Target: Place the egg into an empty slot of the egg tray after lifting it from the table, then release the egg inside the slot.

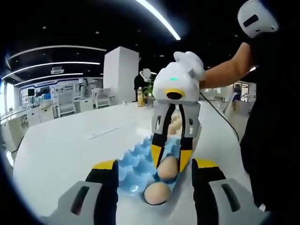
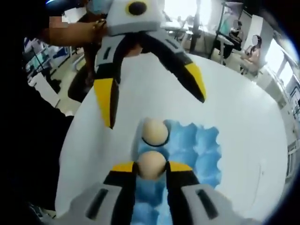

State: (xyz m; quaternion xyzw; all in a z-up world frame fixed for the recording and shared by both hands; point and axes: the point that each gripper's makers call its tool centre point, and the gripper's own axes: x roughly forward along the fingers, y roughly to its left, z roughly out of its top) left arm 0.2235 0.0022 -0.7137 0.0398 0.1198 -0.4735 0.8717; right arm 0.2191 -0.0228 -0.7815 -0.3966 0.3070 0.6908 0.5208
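Sitting between right hand-held gripper [image 2: 152, 168] tips, egg [image 2: 152, 165], over egg tray [image 2: 206, 150]

Egg tray [image 2: 197, 145] near end hidden behind right gripper [image 2: 152, 169]; held egg [image 2: 152, 165] sides covered.

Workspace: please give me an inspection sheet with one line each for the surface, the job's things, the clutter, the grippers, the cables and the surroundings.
Surface: white table, round edge.
Job's things: blue egg tray; one egg sits in a slot at the tray's edge; second egg is between the right gripper's jaws, over the next slot.
Clutter: a thin flat item on the table, too small to identify; more eggs behind the right gripper.
Grippers: right gripper shut on the second egg; left gripper open, near the tray.
Cables: dark cable trailing from the right gripper.
Surroundings: large hall, ceiling light strips, desks, seated people.
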